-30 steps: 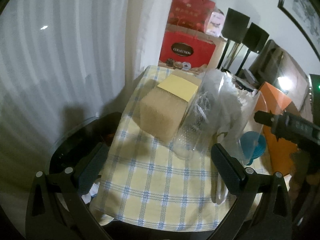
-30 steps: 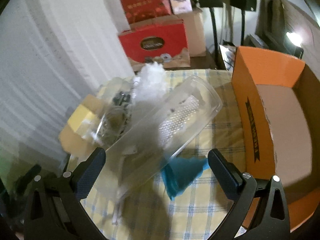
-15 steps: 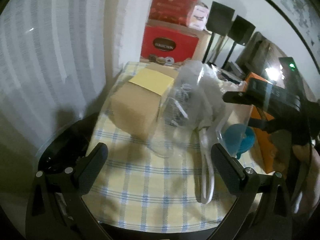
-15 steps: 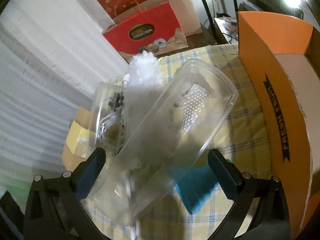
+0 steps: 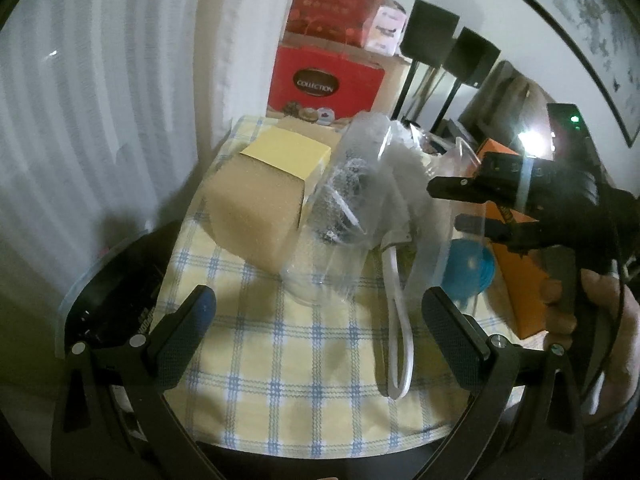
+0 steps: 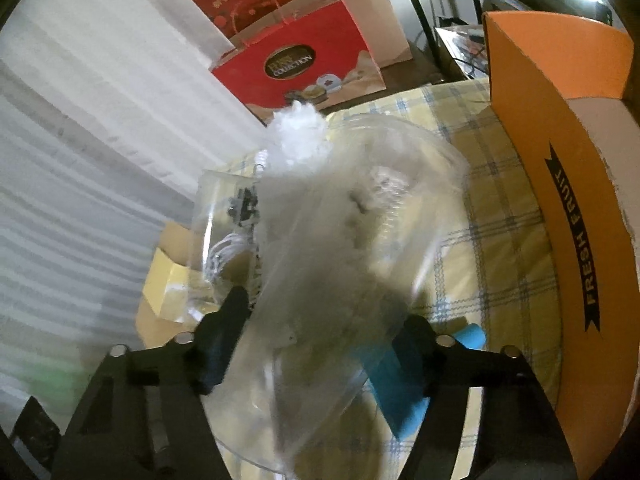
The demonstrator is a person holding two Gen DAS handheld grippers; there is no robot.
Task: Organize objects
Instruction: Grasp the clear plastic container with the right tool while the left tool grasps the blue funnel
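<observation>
A long clear plastic container [image 6: 340, 240] with white fluff [image 6: 298, 134] in it lies tilted on the checked tablecloth [image 5: 280, 360]. My right gripper [image 6: 324, 316] straddles its near end, jaws closing, and both pads touch its sides. The left wrist view shows this right gripper [image 5: 452, 208] reaching in from the right, with a hand behind it. A second clear container [image 5: 340, 200] with small dark parts leans against a brown box [image 5: 256, 208] with a yellow top. My left gripper [image 5: 316, 300] hovers open over the table's near part, holding nothing.
An orange FRESH FRUIT box [image 6: 560, 160] stands open along the table's right side. A blue funnel-like piece [image 5: 472, 268] lies beside the containers, and a white cable loop [image 5: 396, 320] trails toward me. Red gift bags [image 5: 324, 80] stand behind the table. A dark round bin [image 5: 112, 292] sits left.
The right gripper's jaws have narrowed from wide open onto the clear container's sides. In the left wrist view the right gripper has come further in from the right.
</observation>
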